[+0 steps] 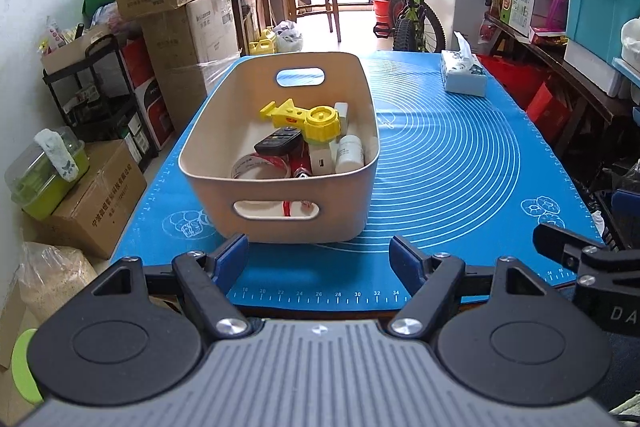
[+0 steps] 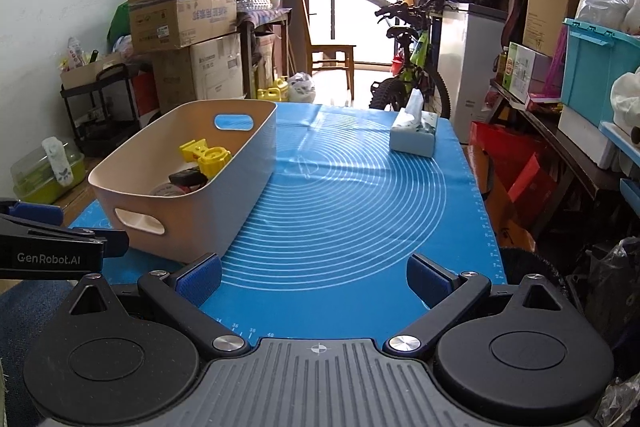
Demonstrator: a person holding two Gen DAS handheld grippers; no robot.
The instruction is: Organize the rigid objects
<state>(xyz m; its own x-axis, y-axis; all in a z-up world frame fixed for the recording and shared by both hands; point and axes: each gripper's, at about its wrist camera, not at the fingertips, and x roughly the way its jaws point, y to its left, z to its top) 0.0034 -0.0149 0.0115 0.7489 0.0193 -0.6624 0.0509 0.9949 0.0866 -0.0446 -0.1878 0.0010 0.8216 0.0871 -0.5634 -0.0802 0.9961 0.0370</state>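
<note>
Bin: beige plastic bin (image 1: 280,155) w/ cut-out handles, sits on left part of the blue mat (image 1: 460,163), short handle end facing the cameras; prob. placed there as the collection spot.
Bin contents: task's rigid things already inside – yellow plastic tool (image 1: 308,119) on top, black remote (image 1: 278,141) under it, tape roll (image 1: 260,167) at near left, white bottle (image 1: 350,155) against right wall, white charger-like block (image 1: 320,161) beside it. A red item near the bottom is too hidden to name.
Left tongs: left tongs (image 1: 318,255) wide, nothing betw. the blue pads, low at the near mat edge right in front of the bin's near handle; lined up w/ the bin, so looks like a reach into or at it.
Mat centre: bare, only printed rings & ruler marks; no loose item seen outside the bin in either view.
Right tongs: right tongs (image 2: 316,277) also wide, empty, over near mat edge, bin off to their left; seem parked clear of the left side.
Tissue box: tissue box (image 2: 414,137) at far right of surface, well apart from bin; soft goods, prob. not part of the sort.
Progress (judgement): sorting looks near done or at a check stage.
</note>
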